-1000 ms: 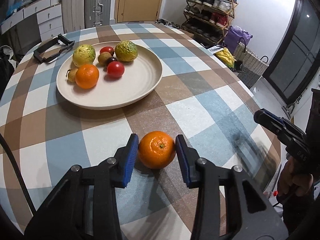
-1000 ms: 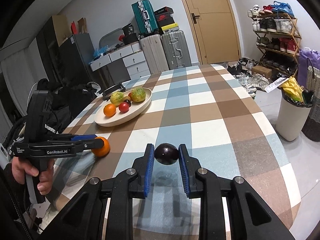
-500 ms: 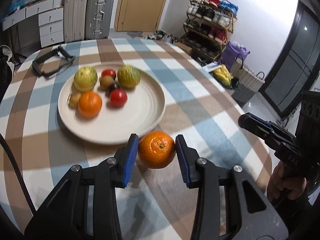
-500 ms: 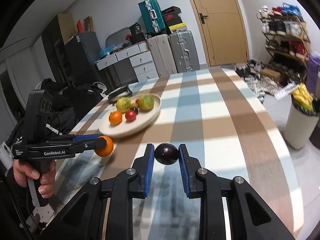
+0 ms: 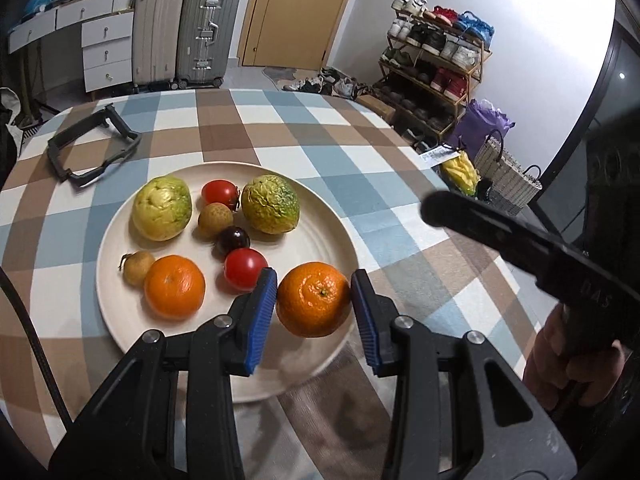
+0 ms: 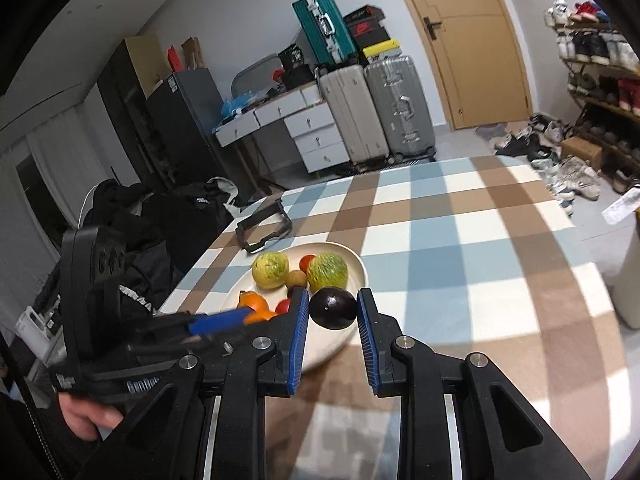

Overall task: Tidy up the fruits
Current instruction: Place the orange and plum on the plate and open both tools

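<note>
On the plate lie two guavas, two tomatoes, two longans, one orange, one plum (eight), while the left gripper clasps another orange, the right gripper a dark fruit.

orange mandarin | cream plate | blue claw pads | blue-brown-white checked tablecloth

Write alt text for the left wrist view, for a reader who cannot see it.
The left gripper clamps an orange over the near rim of a cream plate on a checked tablecloth. The plate holds another orange, two tomatoes, two wrinkled yellow-green fruits and smaller fruit. The right gripper reaches in from the right.
</note>
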`<state>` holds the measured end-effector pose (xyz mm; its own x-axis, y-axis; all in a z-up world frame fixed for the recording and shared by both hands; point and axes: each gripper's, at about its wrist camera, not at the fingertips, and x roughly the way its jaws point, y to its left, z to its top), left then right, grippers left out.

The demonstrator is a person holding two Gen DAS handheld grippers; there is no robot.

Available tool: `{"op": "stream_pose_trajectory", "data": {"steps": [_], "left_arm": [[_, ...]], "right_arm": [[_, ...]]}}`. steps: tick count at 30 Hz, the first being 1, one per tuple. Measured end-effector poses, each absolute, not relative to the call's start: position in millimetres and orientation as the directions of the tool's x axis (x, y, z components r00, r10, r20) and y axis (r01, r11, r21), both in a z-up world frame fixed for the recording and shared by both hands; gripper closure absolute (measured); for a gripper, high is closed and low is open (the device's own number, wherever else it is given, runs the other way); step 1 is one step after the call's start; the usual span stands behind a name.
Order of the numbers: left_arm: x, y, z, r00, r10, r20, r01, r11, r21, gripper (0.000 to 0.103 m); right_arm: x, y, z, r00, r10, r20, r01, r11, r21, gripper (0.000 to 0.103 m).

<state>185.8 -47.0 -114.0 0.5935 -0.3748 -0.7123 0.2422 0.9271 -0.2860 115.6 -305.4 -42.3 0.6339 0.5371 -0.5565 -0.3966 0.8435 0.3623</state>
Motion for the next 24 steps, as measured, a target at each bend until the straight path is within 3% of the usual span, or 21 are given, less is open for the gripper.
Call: {"op": "stream_pose_trajectory", "data": {"steps": [11,24], "left_arm": [[224,-52,-135,0.550,-0.405,-0.731,0.266,0.914,-0.307,0.067],[242,-57,-142,0.540,-0.414,-0.733,0.291,0.909,-0.299,0.067]], "right_arm": [[183,-275,-66,0.548,0.565,-0.617,-0.411,0.824,0.390,0.078],[204,-267,-97,0.485,0.581,-0.653,-0.402,0.812,0.424,0.078]]}}
